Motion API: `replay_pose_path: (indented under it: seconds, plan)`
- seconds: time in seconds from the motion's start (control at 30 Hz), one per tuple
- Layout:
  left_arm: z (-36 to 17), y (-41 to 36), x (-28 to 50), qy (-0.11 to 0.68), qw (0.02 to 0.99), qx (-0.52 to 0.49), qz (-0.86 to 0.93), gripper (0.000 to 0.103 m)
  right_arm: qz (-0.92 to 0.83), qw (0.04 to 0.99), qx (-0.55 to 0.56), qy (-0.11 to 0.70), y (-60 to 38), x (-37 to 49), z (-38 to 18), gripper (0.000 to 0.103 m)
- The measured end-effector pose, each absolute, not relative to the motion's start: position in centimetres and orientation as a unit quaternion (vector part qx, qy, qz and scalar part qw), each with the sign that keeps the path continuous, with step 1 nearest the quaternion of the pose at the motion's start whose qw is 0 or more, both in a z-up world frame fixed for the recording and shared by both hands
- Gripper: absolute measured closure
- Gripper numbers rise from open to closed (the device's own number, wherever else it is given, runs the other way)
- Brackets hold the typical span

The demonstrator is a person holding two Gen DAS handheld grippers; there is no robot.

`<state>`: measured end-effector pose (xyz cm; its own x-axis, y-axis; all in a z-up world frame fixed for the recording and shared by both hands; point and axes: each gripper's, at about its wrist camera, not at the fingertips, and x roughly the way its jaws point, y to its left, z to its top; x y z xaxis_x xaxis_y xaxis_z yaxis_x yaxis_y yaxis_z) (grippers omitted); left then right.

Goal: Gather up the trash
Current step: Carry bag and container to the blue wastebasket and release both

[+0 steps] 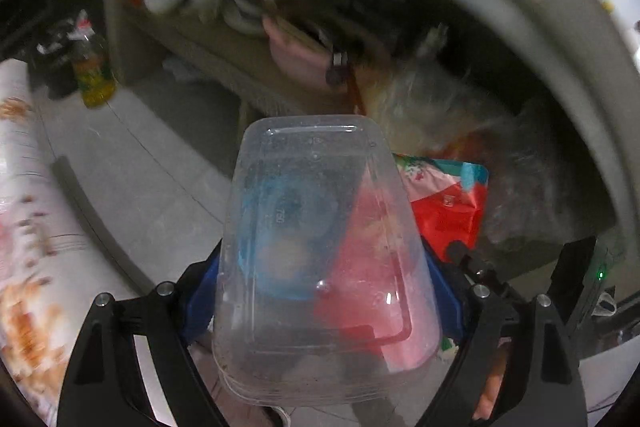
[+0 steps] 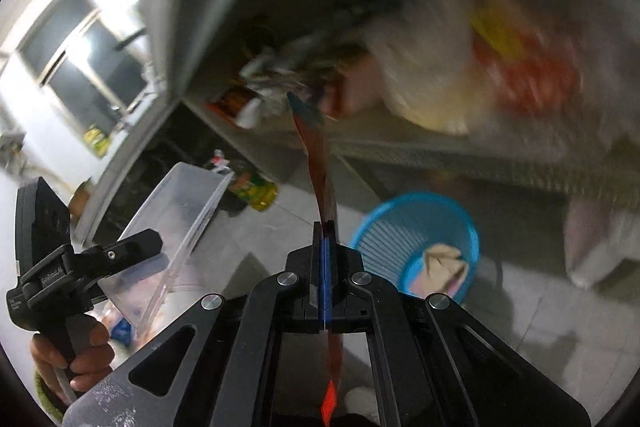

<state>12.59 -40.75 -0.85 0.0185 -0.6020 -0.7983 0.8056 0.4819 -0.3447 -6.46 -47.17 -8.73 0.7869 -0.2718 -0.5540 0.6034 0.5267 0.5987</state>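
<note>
My left gripper [image 1: 324, 307] is shut on a clear plastic food container [image 1: 320, 247], held in the air above the floor; the container also shows in the right wrist view [image 2: 176, 223] with the left gripper [image 2: 80, 267] on it. My right gripper [image 2: 325, 227] is shut on a flat red snack wrapper [image 2: 316, 163], seen edge-on and sticking up past the fingertips. The same wrapper [image 1: 448, 211] shows red and teal to the right of the container. A blue waste basket [image 2: 416, 227] stands on the tiled floor below, with crumpled paper in it.
A low shelf [image 1: 224, 59] holds bowls, a pink cloth and stuffed plastic bags [image 2: 440, 75]. An oil bottle [image 1: 94, 75] stands on the floor at the left. A patterned tablecloth edge [image 1: 24, 227] runs along the left. A window [image 2: 80, 59] is at far left.
</note>
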Motion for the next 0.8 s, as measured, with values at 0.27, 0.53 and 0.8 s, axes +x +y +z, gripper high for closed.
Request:
replay_pose_path:
  seconds: [0.27, 0.53, 0.8]
  plan:
    - [-8.7, -49.1, 14.4, 0.546, 0.684, 0.157, -0.457, 0.013, -0.275, 0.793, 0.499, 0.217, -52.9, -4.8, -16.6, 0.103]
    - [-12.2, -51.0, 16.9, 0.576, 0.697, 0.153, -0.398, 0.007, -0.315, 0.739, 0.520, 0.290, -55.2, -2.7, -25.1, 0.053]
    - [-6.5, -47.9, 15.9, 0.524, 0.718, 0.108, -0.446, 0.007, -0.319, 0.744, 0.509, 0.291, -53.0, -5.8, -24.4, 0.053]
